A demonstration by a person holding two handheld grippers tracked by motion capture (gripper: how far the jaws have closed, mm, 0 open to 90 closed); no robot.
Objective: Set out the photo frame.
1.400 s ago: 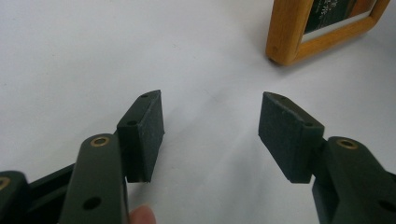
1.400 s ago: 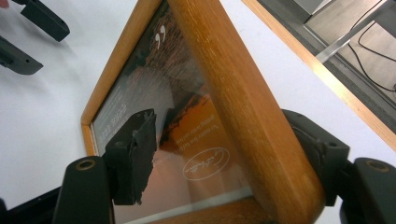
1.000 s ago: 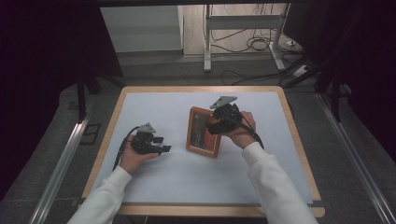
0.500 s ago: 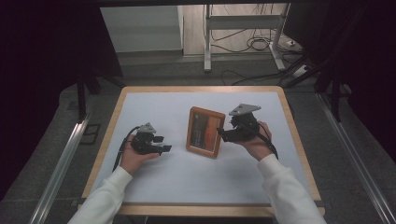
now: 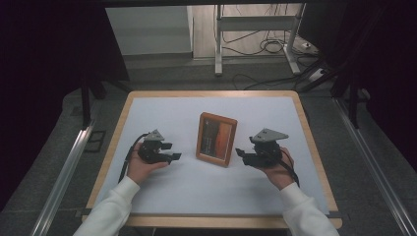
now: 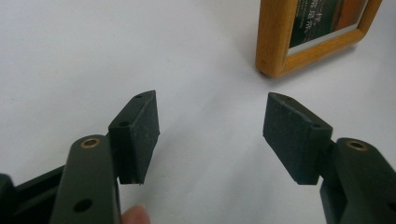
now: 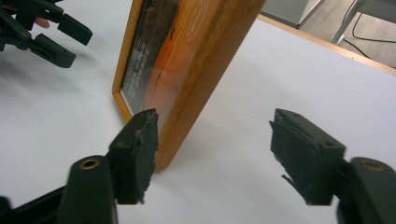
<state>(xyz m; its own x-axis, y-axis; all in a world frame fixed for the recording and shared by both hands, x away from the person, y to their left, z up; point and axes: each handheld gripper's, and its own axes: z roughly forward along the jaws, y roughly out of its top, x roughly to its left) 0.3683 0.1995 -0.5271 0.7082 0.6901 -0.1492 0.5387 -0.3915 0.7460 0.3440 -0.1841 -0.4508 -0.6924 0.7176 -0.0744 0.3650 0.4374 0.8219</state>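
White tabletop (image 5: 162, 113), wood rim; dark rm.

Lab or recording studio set-up, not a home: a single wood-edged table (image 5: 305, 118) with a plain white top stands alone on grey carpet (image 5: 162, 73), boxed in by black curtains (image 5: 44, 73) left and right. Metal rails (image 5: 64, 172) run along the floor on both sides of the table, and behind it a metal stand (image 5: 255, 22) rises from a patch of wooden floor strewn with loose cables (image 5: 268, 46). A power strip (image 5: 317, 74) lies by the right curtain; no household furniture or decor around.
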